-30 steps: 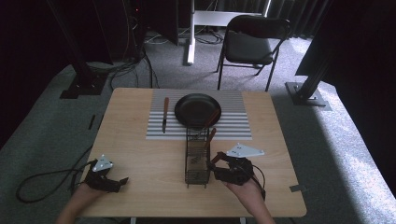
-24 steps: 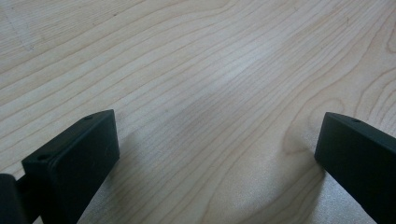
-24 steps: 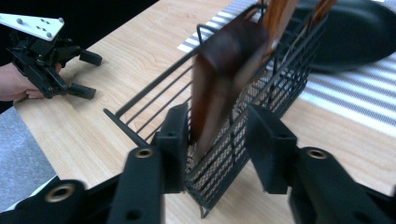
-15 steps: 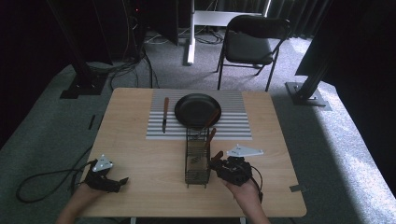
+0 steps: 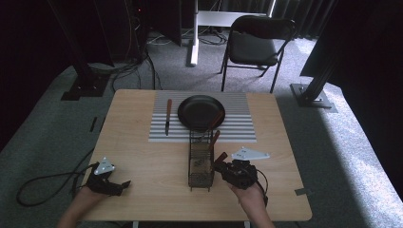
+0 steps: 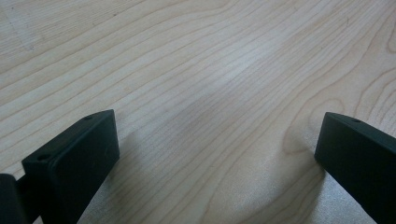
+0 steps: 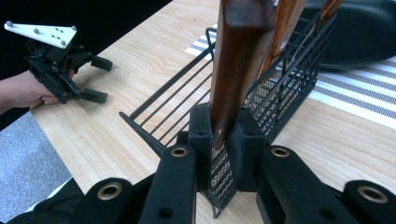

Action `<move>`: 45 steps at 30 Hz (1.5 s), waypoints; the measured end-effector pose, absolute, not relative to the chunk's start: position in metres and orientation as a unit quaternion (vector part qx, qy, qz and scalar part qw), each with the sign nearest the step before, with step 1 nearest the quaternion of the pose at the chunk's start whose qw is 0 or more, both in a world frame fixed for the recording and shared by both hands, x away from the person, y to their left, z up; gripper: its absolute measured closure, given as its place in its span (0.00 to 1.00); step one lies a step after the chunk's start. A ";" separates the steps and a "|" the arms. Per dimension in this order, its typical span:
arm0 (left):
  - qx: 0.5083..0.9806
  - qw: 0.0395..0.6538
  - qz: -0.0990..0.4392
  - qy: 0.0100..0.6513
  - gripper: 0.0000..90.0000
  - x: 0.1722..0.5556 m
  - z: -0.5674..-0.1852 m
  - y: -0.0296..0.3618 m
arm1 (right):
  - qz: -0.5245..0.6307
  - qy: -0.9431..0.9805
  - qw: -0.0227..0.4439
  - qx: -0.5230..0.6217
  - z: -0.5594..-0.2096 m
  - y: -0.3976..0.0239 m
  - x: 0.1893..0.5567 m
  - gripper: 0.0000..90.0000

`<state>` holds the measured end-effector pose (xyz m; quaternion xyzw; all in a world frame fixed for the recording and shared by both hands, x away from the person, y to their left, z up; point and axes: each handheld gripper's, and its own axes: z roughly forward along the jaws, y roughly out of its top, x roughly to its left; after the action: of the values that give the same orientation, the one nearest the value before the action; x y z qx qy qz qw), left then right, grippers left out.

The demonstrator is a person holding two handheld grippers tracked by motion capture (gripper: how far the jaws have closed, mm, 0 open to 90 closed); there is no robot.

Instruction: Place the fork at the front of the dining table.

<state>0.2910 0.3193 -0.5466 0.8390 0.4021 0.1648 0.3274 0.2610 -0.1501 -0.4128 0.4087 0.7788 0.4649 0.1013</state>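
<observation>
A black wire basket [image 5: 200,160] stands on the wooden table [image 5: 142,152], just in front of a striped mat [image 5: 237,129]. My right gripper [image 5: 220,160] is at the basket's right side, shut on a brown wooden handle [image 7: 237,60] that rises against the wire wall. In the right gripper view its jaws [image 7: 224,140] clamp that handle low down. Two more wooden handles [image 7: 286,25] lean in the basket behind it. My left gripper [image 5: 123,184] rests open near the table's front left, with bare wood between its fingers [image 6: 77,156]. The left gripper [image 7: 95,79] also shows beyond the basket.
A black pan [image 5: 201,112] sits on the striped mat behind the basket. A knife with a brown handle [image 5: 167,116] lies on the mat's left edge. A folding chair [image 5: 254,45] stands beyond the table. A cable [image 5: 43,183] trails left off the table.
</observation>
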 end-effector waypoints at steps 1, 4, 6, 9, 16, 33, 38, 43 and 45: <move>0.839 0.327 0.165 0.402 0.00 0.291 -0.546 0.319 | 0.465 0.780 0.104 0.407 -0.411 -0.150 0.261 0.90; 0.839 0.327 0.164 0.402 0.00 0.291 -0.546 0.319 | 0.470 0.778 0.110 0.403 -0.405 -0.151 0.260 0.90; 0.839 0.327 0.165 0.402 0.00 0.291 -0.547 0.319 | 0.472 0.777 0.117 0.400 -0.401 -0.152 0.258 0.90; 0.839 0.327 0.165 0.402 0.00 0.291 -0.547 0.319 | 0.479 0.775 0.122 0.394 -0.392 -0.154 0.257 0.90; 0.839 0.327 0.165 0.402 0.00 0.291 -0.547 0.319 | 0.499 0.766 0.123 0.385 -0.373 -0.159 0.254 0.90; 0.839 0.327 0.164 0.402 0.00 0.291 -0.546 0.319 | 0.542 0.739 0.157 0.369 -0.325 -0.180 0.242 0.90; 0.839 0.327 0.164 0.402 0.00 0.291 -0.546 0.319 | 0.549 0.727 0.167 0.376 -0.318 -0.193 0.241 0.90; 0.839 0.327 0.164 0.402 0.00 0.291 -0.546 0.319 | 0.550 0.719 0.181 0.385 -0.313 -0.204 0.240 0.90; 0.839 0.327 0.164 0.402 0.00 0.291 -0.546 0.319 | 0.550 0.716 0.186 0.388 -0.312 -0.209 0.240 0.90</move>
<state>0.2910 0.3193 -0.5464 0.8394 0.4021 0.1642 0.3268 0.2398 -0.2089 -0.3118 0.3878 0.7157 0.5501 0.1863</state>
